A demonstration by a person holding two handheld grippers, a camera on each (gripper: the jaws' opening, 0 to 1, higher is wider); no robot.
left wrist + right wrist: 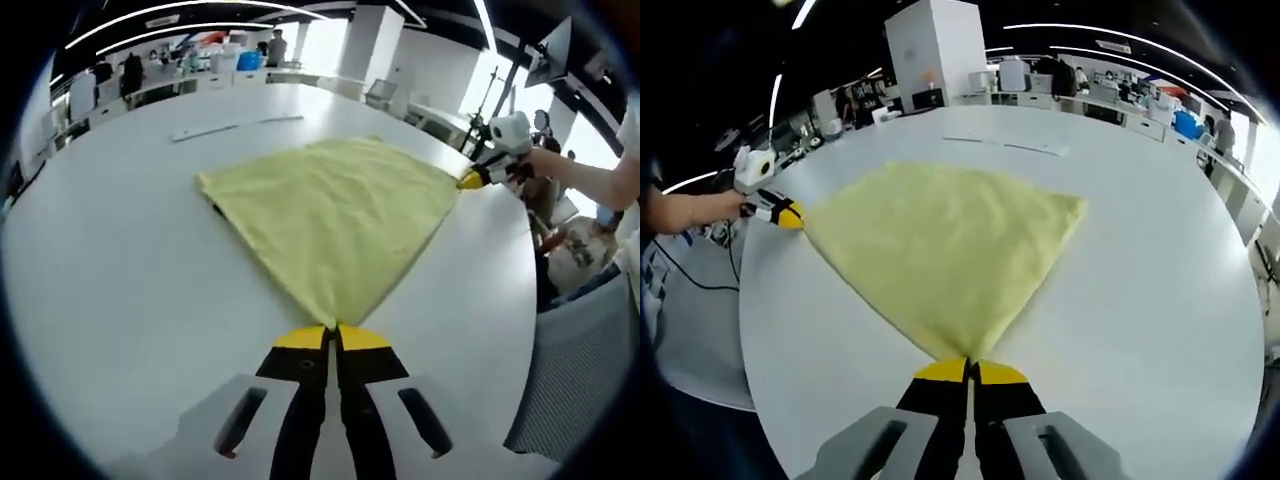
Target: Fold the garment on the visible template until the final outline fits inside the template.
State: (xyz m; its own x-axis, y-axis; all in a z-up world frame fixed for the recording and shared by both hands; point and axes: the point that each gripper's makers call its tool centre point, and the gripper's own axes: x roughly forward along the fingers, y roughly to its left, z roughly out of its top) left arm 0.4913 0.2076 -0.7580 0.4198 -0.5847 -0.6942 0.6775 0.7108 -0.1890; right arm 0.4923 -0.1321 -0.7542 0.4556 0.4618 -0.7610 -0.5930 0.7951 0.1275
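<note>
We start with the left gripper [331,335], its yellow-tipped black jaws pinched tight on one corner of the pale yellow textured cloth garment [335,205], which lies spread flat on the white round table [120,280]. Moving across, the cloth fans out in a broad sheet, and at its far corner sits the right gripper [470,180], a person's hand [540,165] behind it. In the right gripper view those jaws [970,368] are clamped shut on their own corner, with the left gripper [790,215] at the opposite one. We can't make out any template outline, and we see no finished fold: the folding, we judge, is barely begun.
</note>
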